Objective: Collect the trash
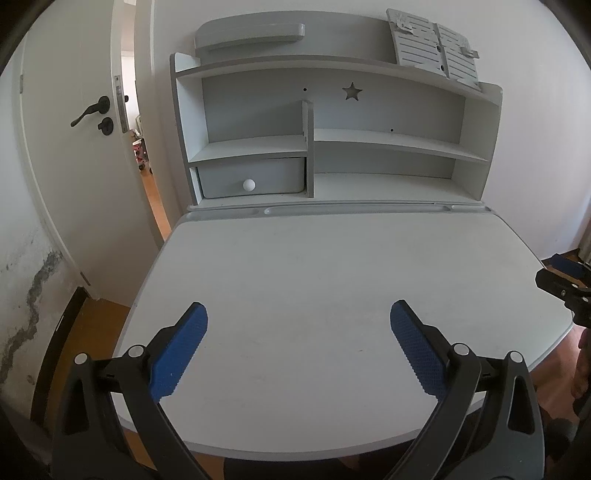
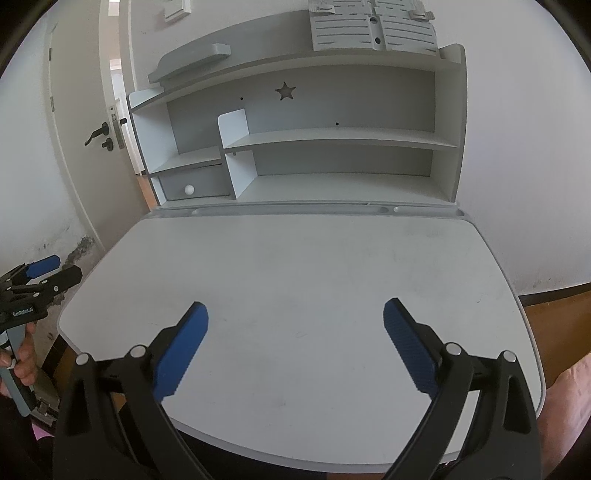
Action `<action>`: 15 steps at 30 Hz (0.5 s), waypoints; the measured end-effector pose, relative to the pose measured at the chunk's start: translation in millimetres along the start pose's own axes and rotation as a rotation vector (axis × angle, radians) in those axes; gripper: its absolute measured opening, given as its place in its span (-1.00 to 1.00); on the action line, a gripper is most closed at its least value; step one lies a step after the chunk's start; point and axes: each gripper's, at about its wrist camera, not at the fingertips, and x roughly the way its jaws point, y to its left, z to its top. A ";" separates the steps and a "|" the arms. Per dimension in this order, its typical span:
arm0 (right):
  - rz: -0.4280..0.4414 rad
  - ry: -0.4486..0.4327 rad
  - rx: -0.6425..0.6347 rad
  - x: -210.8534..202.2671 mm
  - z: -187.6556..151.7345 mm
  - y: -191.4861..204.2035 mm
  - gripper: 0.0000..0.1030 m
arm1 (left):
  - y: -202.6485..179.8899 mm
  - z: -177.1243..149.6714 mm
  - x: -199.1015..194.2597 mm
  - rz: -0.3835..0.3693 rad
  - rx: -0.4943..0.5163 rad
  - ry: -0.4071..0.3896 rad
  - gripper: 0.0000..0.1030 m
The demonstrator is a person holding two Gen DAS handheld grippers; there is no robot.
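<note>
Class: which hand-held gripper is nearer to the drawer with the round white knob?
Left. The left hand-held gripper hangs over the desk's near-left part, on the side of the drawer. The right hand-held gripper hangs over the near-right part, farther across.

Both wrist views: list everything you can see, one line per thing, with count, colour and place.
Desk: one, pale grey, under both grippers; no trash visible on it.
Shelf unit: one, white and grey, at the back of the desk.
Drawer: one, grey with a white knob, lower left of the shelf unit, closed.
Star cut-out: one, in the shelf unit's back panel.
Slatted panel: one, grey, on the shelf unit's top, right end.
Long tray: one, grey, on the shelf unit's top, left end.
Door: one, white with a black handle, left of the desk, ajar.
Left gripper: black with blue pads, open, over the desk.
Right gripper: black with blue pads, open, over the desk.
</note>
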 end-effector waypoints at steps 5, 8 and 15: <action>-0.001 -0.002 -0.001 -1.1 0.8 -0.2 0.80 | -2.3 -1.6 -3.2 0.004 0.003 0.000 0.87; 0.001 -0.001 -0.001 -1.2 1.5 0.0 0.80 | -1.8 -1.2 -2.9 0.005 0.002 -0.001 0.87; 0.001 -0.001 -0.001 -1.1 1.2 -0.2 0.80 | -3.1 -0.9 -4.0 0.006 0.004 0.001 0.87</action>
